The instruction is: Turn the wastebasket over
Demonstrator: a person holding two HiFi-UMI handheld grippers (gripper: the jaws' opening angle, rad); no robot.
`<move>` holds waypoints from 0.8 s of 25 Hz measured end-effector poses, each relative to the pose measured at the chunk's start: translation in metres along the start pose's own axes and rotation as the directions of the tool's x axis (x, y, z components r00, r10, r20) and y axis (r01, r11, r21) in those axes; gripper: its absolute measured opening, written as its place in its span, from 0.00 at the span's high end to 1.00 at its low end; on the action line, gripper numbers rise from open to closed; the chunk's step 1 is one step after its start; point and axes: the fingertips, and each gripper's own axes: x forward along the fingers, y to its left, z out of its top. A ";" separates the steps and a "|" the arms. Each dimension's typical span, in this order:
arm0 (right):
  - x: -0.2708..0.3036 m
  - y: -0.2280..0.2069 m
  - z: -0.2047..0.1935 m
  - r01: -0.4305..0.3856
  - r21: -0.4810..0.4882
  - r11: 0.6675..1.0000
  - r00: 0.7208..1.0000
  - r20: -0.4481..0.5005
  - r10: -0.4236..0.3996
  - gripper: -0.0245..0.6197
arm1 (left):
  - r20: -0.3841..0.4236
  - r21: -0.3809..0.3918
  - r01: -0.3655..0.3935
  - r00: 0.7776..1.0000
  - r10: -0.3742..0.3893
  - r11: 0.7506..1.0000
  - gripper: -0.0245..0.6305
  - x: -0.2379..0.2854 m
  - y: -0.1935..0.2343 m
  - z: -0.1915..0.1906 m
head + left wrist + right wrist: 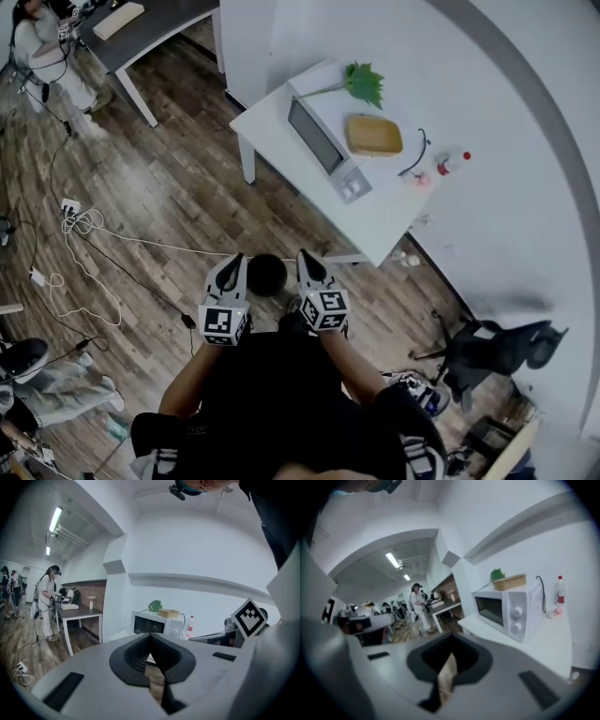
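In the head view a dark round thing (267, 275), apparently the wastebasket, stands on the wooden floor far below, between my two raised grippers. My left gripper (232, 264) is to its left and my right gripper (307, 259) to its right, both well above it. In the left gripper view the left gripper (151, 639) has its jaws together with nothing in them. The right gripper (451, 644) is likewise shut and empty in its own view. Neither gripper view shows the wastebasket.
A white table (375, 220) ahead carries a microwave (323, 141), a green plant (364, 82), a wooden tray (373, 135) and a bottle (452, 162). An office chair (497, 352) stands at right. Cables (84, 230) lie on the floor at left. A person (47, 602) stands by a grey desk (155, 33).
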 end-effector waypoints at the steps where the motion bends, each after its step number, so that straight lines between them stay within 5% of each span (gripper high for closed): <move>1: -0.007 0.003 0.006 0.000 -0.004 1.000 1.000 0.019 0.001 0.91 | 0.014 0.006 -0.002 1.000 0.002 1.000 0.91 -0.004 -0.003 0.007; 20: -0.047 0.036 0.011 -0.048 -0.042 0.998 0.997 0.050 0.050 0.91 | 0.056 0.041 0.039 0.998 -0.041 0.998 0.91 -0.012 -0.025 0.035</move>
